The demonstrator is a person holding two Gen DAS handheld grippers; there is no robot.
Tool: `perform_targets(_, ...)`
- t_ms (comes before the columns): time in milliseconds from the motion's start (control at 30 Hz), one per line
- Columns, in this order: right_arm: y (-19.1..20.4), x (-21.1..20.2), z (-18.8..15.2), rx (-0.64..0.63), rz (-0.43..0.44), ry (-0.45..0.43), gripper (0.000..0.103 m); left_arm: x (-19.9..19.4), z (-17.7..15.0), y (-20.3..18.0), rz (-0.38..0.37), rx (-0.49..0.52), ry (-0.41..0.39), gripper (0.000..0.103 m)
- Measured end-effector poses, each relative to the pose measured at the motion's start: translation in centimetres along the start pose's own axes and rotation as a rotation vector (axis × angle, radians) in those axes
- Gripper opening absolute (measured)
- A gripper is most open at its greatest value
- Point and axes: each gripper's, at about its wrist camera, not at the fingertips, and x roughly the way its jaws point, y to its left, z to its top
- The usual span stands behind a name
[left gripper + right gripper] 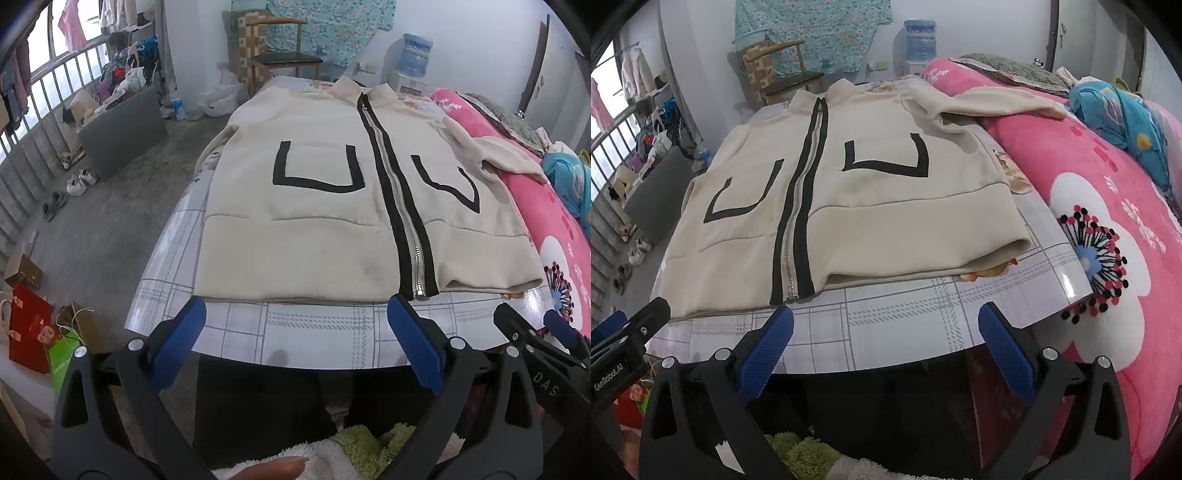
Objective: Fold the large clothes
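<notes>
A cream zip-up jacket (pixel 314 221) with black zipper trim and black pocket outlines lies flat, front up, on a checked tablecloth table (pixel 314 328); it also shows in the right wrist view (pixel 879 199). Its right sleeve (pixel 993 103) drapes onto the pink blanket. My left gripper (pixel 295 314) is open and empty, just short of the jacket's hem over the table's near edge. My right gripper (pixel 886 325) is open and empty, near the hem's right half. The right gripper also shows at the left wrist view's right edge (pixel 532 332).
A bed with a pink flowered blanket (pixel 1108 206) adjoins the table on the right, with a blue bundle (pixel 1123 114) on it. A wooden chair (pixel 284 55) and a water dispenser (pixel 413 55) stand behind. Shoes (pixel 81 181) and bags (pixel 29 332) lie on the floor at left.
</notes>
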Motion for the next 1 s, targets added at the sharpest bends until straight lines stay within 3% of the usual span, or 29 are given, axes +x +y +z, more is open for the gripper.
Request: perform_targets(1000,0.58,-0.67,0.49,-0.007,0.001,-0.007,0.098,-0.08,0.0,-0.02,-0.007,-0.005,-0.006,0.095)
